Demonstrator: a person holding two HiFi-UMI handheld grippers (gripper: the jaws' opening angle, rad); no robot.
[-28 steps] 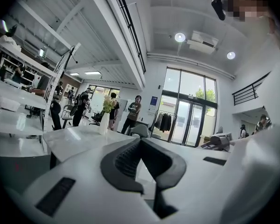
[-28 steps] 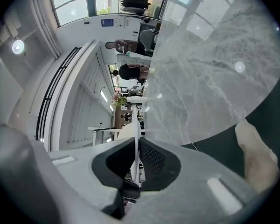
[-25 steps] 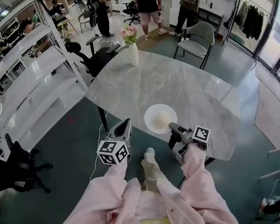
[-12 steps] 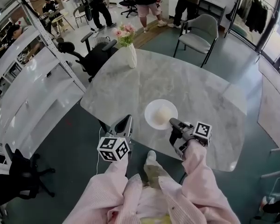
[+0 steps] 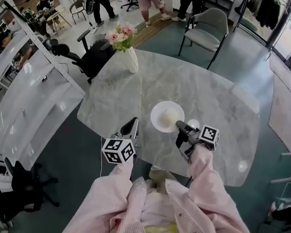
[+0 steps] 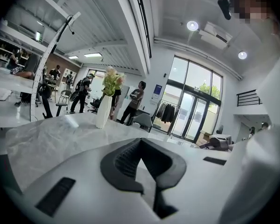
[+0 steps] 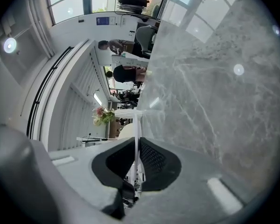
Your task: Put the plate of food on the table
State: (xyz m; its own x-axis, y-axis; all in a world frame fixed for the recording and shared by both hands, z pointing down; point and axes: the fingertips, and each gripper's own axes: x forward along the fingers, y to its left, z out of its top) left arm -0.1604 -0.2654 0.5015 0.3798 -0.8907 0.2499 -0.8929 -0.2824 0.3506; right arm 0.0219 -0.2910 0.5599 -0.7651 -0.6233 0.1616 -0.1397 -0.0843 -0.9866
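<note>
Right gripper (image 5: 180, 126): jaws pinched on the near rim of the plate (image 5: 157, 114). Plate is white, round and shallow, with one pale rounded mound of food (image 5: 169, 116) at centre. It lies over the near edge of the grey marble table (image 5: 208, 89); contact unclear. Left gripper (image 5: 132, 126): jaws together, empty.

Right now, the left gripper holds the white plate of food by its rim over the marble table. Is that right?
Not quite. It is the right gripper that holds the white plate of food by its rim over the marble table. The right gripper view shows the rim pinched between its jaws.
</note>
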